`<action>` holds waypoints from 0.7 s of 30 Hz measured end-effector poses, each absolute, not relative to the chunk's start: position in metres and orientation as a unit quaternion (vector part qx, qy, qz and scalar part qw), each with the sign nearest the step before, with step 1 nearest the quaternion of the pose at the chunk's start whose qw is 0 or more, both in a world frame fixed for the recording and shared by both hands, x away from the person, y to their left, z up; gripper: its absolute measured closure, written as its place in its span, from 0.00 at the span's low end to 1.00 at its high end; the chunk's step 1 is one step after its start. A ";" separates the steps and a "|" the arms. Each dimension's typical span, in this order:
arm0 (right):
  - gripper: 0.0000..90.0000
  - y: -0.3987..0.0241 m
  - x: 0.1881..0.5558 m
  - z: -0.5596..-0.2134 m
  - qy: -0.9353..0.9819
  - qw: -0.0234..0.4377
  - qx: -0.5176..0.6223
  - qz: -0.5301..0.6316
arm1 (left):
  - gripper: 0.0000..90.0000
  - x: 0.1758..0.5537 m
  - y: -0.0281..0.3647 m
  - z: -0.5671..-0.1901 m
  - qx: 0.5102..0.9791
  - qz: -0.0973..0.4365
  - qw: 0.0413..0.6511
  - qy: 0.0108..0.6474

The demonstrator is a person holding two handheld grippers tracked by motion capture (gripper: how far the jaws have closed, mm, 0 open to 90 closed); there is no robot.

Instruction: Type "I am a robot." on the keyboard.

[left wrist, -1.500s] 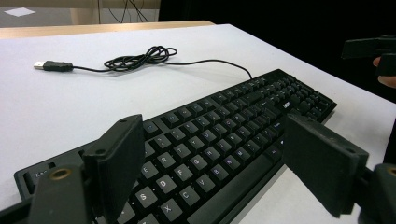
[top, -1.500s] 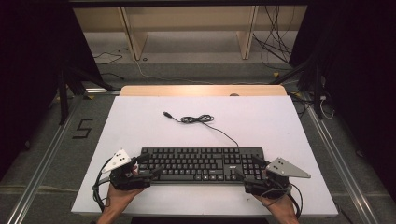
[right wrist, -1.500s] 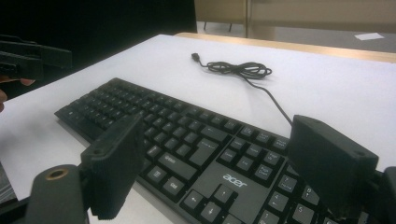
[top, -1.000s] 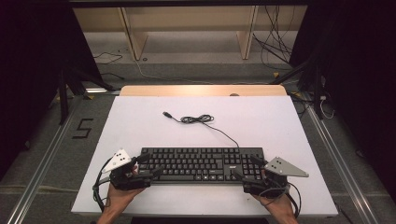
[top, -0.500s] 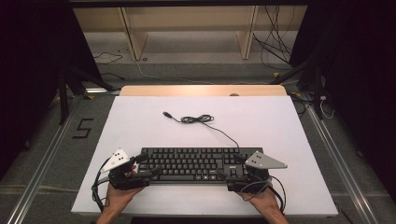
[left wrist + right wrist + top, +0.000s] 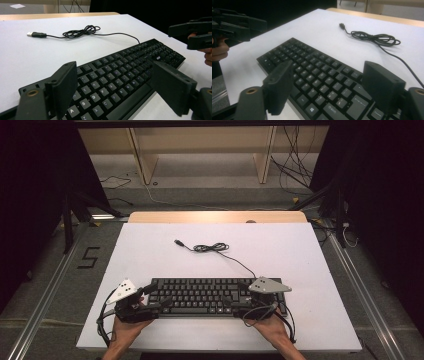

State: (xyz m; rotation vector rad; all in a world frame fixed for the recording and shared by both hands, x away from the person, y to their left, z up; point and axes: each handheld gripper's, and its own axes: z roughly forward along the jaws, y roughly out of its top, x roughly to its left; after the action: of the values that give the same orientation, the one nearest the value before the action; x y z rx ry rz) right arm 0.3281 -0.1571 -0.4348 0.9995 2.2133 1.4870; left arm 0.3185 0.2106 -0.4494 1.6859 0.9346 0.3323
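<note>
While we look down from the high view, a black keyboard (image 6: 215, 296) lies along the near edge of the white table (image 6: 280, 247); its cable (image 6: 212, 247) coils toward the middle, and a "5" (image 6: 89, 257) marks the floor. We see the left gripper (image 6: 159, 300) and right gripper (image 6: 231, 302) over the keyboard's ends.

Left gripper view: jaws wide, holding nothing; key legends partly legible.

Right gripper view: jaws just closing slightly, still wide, keys between, unpressed.

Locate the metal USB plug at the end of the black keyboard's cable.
In the high view, the metal USB plug lies on the white table, left of centre, beyond the black keyboard and just left of the coiled black cable.
</note>
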 end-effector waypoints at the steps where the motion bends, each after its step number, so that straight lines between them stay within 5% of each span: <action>1: 0.34 -0.153 0.331 -0.435 0.773 0.143 0.346 0.511 | 0.23 0.319 0.211 -0.449 0.716 0.141 0.558 0.396; 21: 0.66 -0.116 0.356 -0.442 0.802 0.116 0.333 0.483 | 0.24 0.318 0.212 -0.449 0.717 0.141 0.552 0.402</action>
State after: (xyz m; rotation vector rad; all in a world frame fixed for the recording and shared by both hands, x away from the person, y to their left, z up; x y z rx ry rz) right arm 0.3564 -0.1164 -0.4423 0.9743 2.3486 1.4135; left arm 0.3183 0.2122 -0.4488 1.6950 0.9511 0.3346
